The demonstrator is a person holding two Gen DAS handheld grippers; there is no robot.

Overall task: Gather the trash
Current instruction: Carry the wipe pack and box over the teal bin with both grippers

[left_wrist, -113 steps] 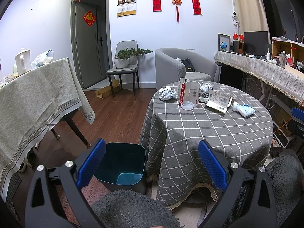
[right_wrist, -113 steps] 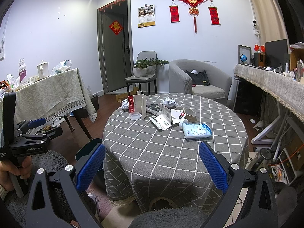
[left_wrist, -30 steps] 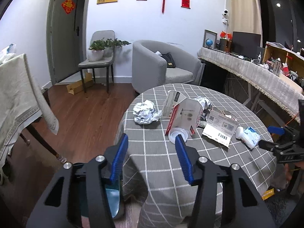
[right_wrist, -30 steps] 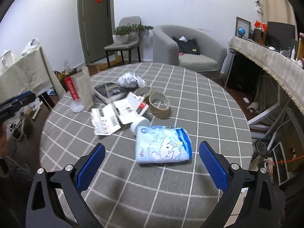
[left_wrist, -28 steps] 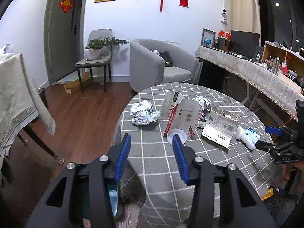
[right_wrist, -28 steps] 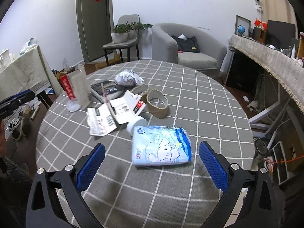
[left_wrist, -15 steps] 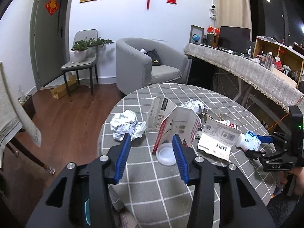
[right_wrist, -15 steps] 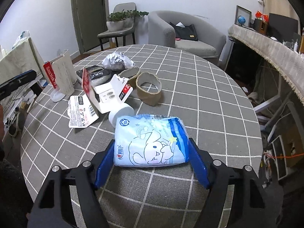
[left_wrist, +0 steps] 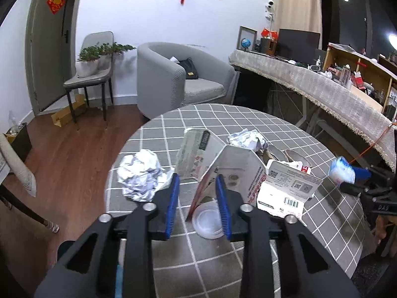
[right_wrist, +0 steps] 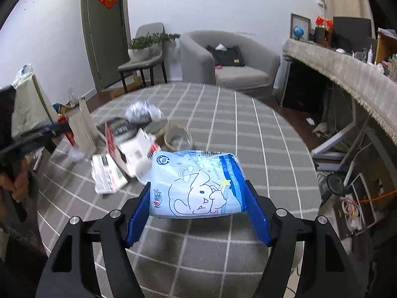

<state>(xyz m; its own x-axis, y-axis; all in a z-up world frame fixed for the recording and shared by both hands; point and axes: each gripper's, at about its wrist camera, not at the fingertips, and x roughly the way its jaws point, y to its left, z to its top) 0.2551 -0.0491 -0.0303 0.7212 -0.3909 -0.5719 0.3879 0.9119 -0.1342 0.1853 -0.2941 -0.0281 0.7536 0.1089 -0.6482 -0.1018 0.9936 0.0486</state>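
My right gripper is shut on a light blue tissue pack and holds it lifted above the grey checked table. The pack also shows in the left wrist view. My left gripper is partly closed and empty; its jaws frame the edge of an opened white carton with a red side and a clear plastic lid. A crumpled foil ball lies just left of it. A second foil ball and a barcoded flat box lie further right.
Tape rolls and torn packaging lie mid-table. A grey armchair and a chair with a plant stand behind. A cloth-covered counter runs along the right. Wooden floor lies to the left.
My right gripper closed on the tissue pack and lifted it off the table. My left gripper narrowed and moved forward to the white carton.
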